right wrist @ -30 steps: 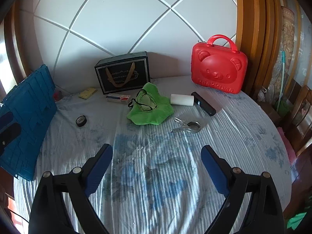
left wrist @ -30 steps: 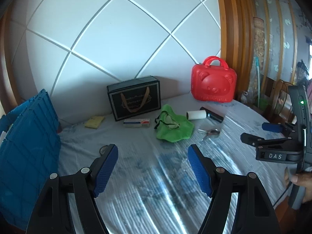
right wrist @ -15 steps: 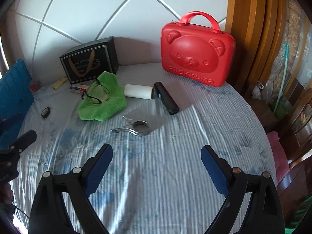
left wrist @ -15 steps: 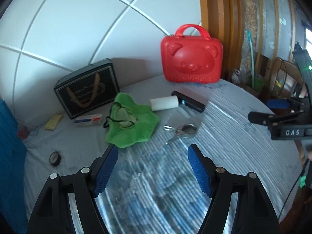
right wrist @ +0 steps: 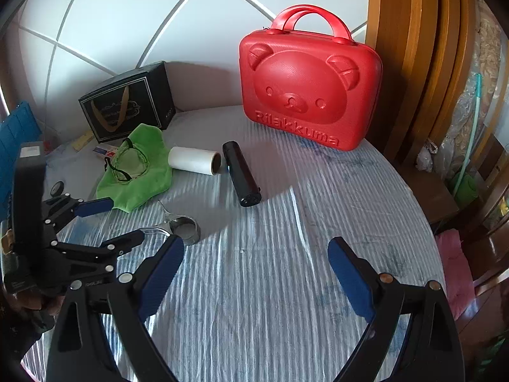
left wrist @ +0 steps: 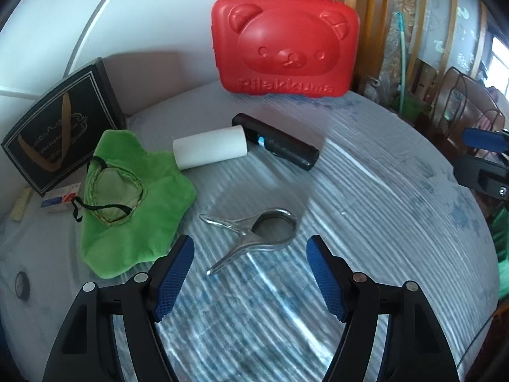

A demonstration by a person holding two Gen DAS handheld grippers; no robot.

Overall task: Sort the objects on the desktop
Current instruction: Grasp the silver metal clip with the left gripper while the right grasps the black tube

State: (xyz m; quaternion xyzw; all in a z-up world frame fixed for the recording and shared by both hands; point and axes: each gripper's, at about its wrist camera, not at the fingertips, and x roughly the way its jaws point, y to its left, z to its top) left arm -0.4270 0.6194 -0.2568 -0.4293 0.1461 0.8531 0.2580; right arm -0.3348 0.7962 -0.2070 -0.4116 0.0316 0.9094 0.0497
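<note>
Since a second ago you've brought both tongs in lower toward the metal clip (left wrist: 254,235), which lies on the surface (left wrist: 366,222) just ahead of your left tongs (left wrist: 249,269). The red case (left wrist: 286,41) reads "Rilakkuma". Your left tongs stand spread and empty; your right tongs (right wrist: 256,270) are spread wider, touching nothing.

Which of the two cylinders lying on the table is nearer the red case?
The black cylinder: it lies between the white paper roll and the red case; the roll touches the green cloth.
</note>
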